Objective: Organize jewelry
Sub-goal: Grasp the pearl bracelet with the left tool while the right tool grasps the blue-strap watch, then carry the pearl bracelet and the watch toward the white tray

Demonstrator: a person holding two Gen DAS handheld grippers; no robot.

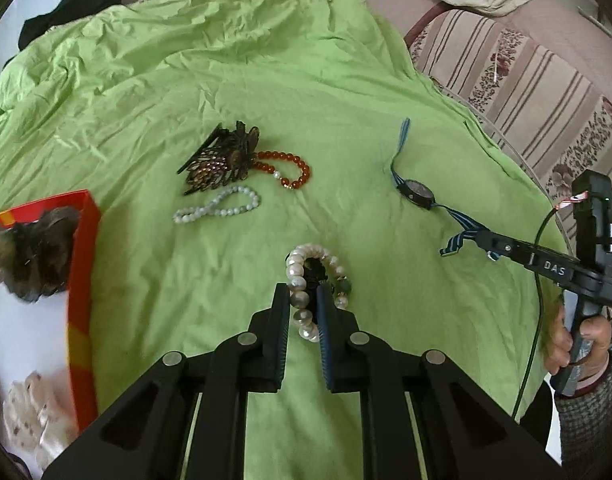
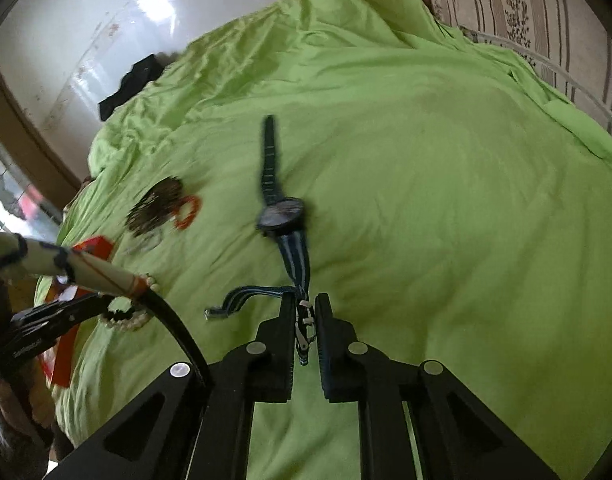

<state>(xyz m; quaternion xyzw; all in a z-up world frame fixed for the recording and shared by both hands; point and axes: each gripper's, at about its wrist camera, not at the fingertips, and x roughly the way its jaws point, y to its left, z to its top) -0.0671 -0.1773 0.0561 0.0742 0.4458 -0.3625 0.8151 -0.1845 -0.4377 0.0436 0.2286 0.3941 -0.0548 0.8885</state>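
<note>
Two grasps held at once: pearl bracelet (image 1: 306, 300) pinched between fingers of left gripper (image 1: 302, 312), on green cloth (image 1: 265, 80) near red box (image 1: 81, 280); striped strap end of wristwatch (image 2: 281, 212) clamped in narrowly closed right gripper (image 2: 306, 320), watch face lying on cloth. Pick-up step judged in hand. Next move calls for lift and carry to red box, strap kept clear of snagging. "DAS" read on right gripper body. Hair claw (image 1: 221, 160), red bead bracelet (image 1: 289, 168), pale bead bracelet (image 1: 217, 208) left unsorted.
</note>
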